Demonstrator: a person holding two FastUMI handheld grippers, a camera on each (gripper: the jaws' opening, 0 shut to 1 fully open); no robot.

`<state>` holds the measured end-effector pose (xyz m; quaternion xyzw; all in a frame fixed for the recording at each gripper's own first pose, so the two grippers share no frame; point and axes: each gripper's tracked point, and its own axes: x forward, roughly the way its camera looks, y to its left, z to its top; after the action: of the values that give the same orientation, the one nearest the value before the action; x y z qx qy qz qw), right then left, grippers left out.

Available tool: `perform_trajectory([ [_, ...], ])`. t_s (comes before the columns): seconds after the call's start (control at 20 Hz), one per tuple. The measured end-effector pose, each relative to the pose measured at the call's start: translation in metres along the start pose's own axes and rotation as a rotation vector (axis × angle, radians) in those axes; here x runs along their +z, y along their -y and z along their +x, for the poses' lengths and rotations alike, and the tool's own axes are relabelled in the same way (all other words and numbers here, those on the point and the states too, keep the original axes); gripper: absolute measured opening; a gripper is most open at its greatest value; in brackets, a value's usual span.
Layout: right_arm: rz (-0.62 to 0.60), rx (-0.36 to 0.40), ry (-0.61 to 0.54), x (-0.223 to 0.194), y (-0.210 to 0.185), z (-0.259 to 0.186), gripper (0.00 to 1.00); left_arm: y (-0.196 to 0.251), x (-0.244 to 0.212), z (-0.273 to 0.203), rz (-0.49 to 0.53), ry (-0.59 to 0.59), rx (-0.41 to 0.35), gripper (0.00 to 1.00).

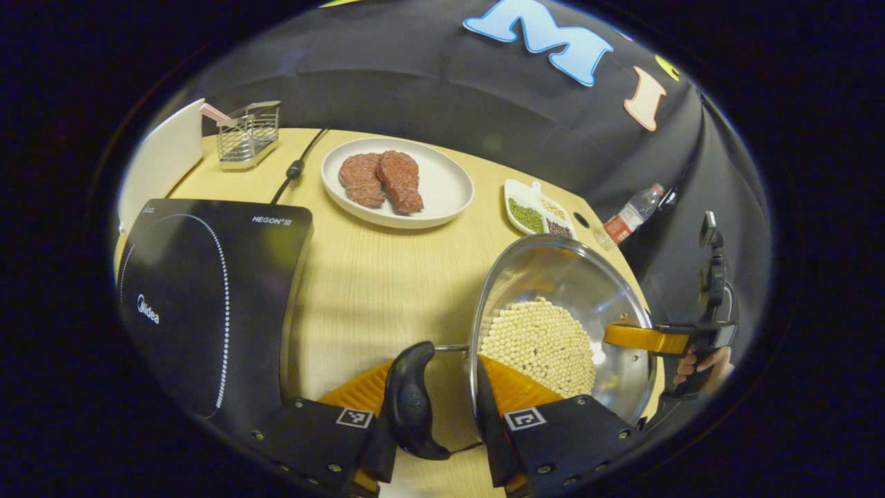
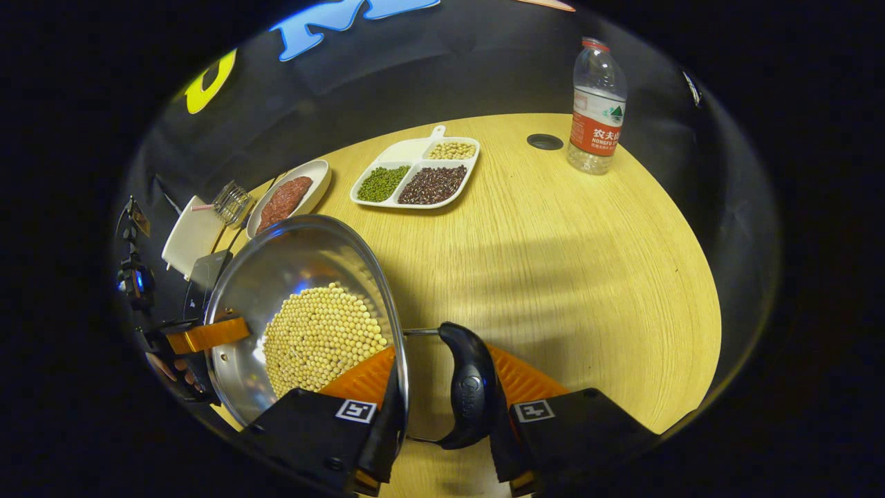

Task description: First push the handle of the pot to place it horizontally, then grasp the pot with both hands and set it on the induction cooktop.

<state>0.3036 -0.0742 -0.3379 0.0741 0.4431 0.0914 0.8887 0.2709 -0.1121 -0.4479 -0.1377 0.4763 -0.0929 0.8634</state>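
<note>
A steel pot (image 1: 553, 277) holding soybeans (image 1: 539, 346) sits right of the black induction cooktop (image 1: 207, 297). In the left gripper view, my left gripper (image 1: 432, 422) is shut across the pot's black side handle (image 1: 413, 401) and rim, one finger outside the handle and the other inside the pot. My right gripper (image 1: 643, 339) reaches over the far rim, with a hand (image 1: 702, 366) behind it. In the right gripper view, my right gripper (image 2: 442, 415) is shut the same way on the other black handle (image 2: 470, 387) of the pot (image 2: 297, 256). The left gripper (image 2: 207, 335) shows across the beans.
Behind the pot are a white plate (image 1: 442, 187) with two meat patties and a divided dish (image 2: 415, 173) of beans. A water bottle (image 2: 596, 104) stands at the far corner near a table hole (image 2: 545, 142). A wire rack (image 1: 247, 135) and a cable (image 1: 297, 169) lie beyond the cooktop.
</note>
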Motion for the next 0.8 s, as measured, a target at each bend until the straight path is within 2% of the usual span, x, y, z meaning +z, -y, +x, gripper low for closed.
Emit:
perform_trajectory([
  [0.15,0.012,0.005,-0.005,-0.010,-0.007,-0.001,0.58,0.004,-0.008,-0.019,0.004,0.001,-0.010,0.56],
  [0.2,0.007,0.004,0.000,-0.012,-0.008,0.001,0.55,0.006,-0.010,-0.028,0.009,0.004,-0.013,0.53],
  [0.3,-0.006,-0.002,0.007,-0.013,-0.008,-0.002,0.58,0.007,-0.016,-0.045,0.008,0.004,-0.014,0.57],
  [0.35,-0.010,-0.005,0.009,-0.014,-0.010,-0.006,0.55,0.007,-0.020,-0.054,-0.002,0.002,-0.014,0.57],
  [0.65,-0.071,-0.010,0.012,-0.017,-0.020,-0.008,0.55,0.004,-0.051,-0.121,-0.070,-0.011,-0.021,0.56],
  [0.7,-0.079,-0.010,0.010,-0.018,-0.022,-0.007,0.58,0.001,-0.055,-0.134,-0.075,-0.007,-0.018,0.56],
  [0.8,-0.083,-0.008,0.006,-0.019,-0.025,-0.002,0.55,-0.003,-0.062,-0.157,-0.085,0.003,-0.013,0.53],
])
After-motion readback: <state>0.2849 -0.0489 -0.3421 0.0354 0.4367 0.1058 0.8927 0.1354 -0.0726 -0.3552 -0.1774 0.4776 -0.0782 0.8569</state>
